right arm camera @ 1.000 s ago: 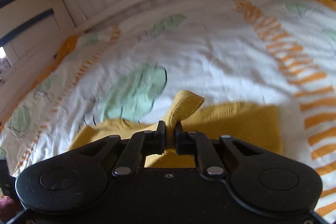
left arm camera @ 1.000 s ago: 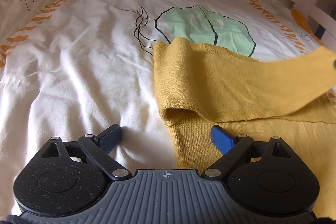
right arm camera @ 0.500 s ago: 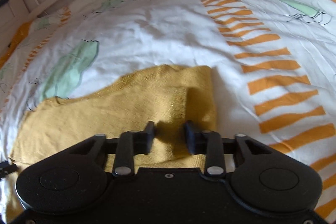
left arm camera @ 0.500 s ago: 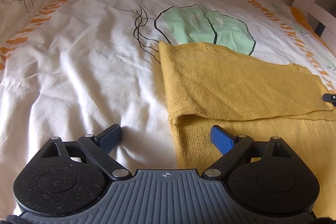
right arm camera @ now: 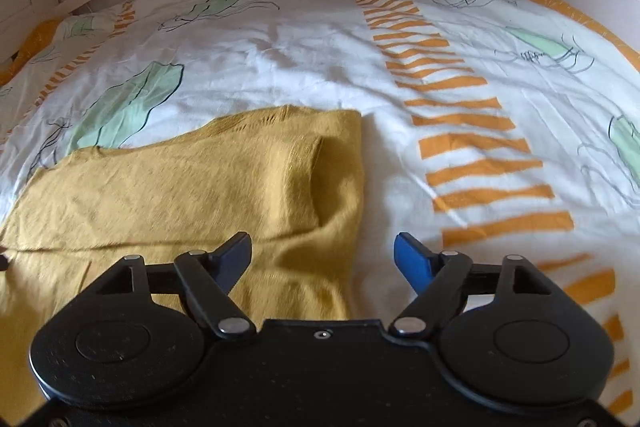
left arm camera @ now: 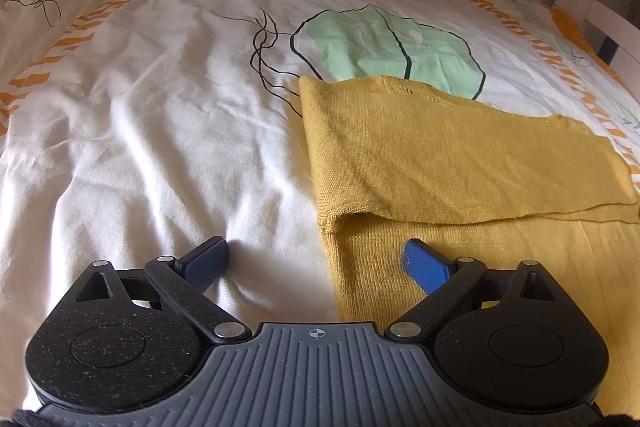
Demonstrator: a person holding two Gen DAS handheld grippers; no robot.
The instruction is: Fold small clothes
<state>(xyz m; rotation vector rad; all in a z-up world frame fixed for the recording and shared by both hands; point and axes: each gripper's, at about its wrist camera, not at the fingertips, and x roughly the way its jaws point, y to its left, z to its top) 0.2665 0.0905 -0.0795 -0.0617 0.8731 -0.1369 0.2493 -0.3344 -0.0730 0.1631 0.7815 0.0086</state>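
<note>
Mustard knit garment flat on bed, one flap laid across body. Right tool jaws opening, nothing between pads, straddling right edge. Left tool jaws wide apart, empty, straddling left edge, likely placed for next fold.

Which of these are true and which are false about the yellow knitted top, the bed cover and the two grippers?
1. The mustard-yellow knitted top lies on a white bed cover printed with green leaves and orange stripes. True.
2. The right gripper is pinching the top. False: its jaws are opening, and the cloth lies loose under them.
3. A part of the top is folded across the rest. True.
4. The left gripper is shut. False: its jaws stand wide apart over the top's left edge.
5. The top hangs in the air. False: it rests on the bed.
</note>
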